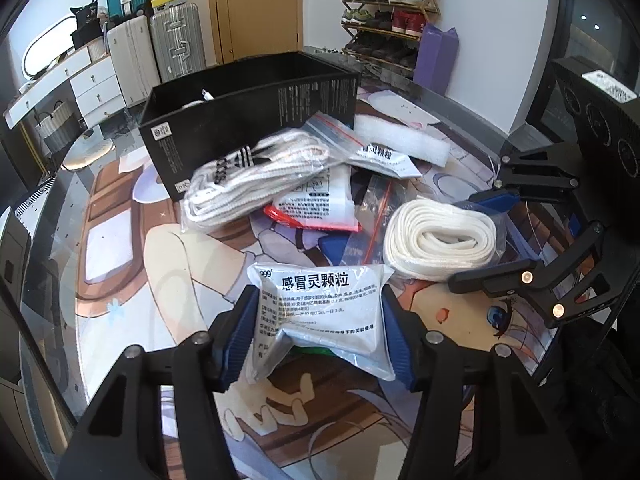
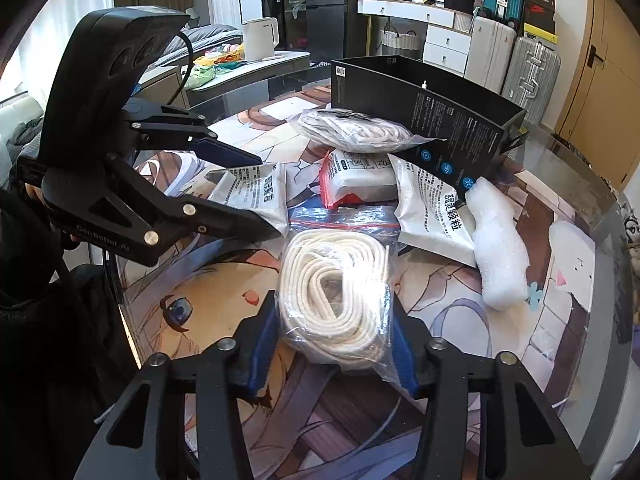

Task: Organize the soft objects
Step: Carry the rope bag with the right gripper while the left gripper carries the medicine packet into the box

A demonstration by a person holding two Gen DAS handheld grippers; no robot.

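My left gripper (image 1: 320, 336) is shut on a white medicine sachet (image 1: 320, 304) with black Chinese print, just above the printed mat; it also shows in the right wrist view (image 2: 256, 196). My right gripper (image 2: 332, 344) is shut on a clear zip bag of coiled white cord (image 2: 336, 288), also seen in the left wrist view (image 1: 440, 244). A black open box (image 1: 248, 96) stands at the back. Against its front lie a second bag of white cord (image 1: 256, 176), a red-edged white packet (image 1: 320, 204), another sachet (image 2: 432, 212) and a white foam strip (image 2: 500, 252).
The round glass table carries a printed cartoon mat (image 1: 128, 264). Suitcases (image 1: 176, 40), a white dresser (image 1: 88, 84) and a shoe rack (image 1: 384, 12) stand beyond the table. A white kettle (image 2: 260, 38) sits on a far counter.
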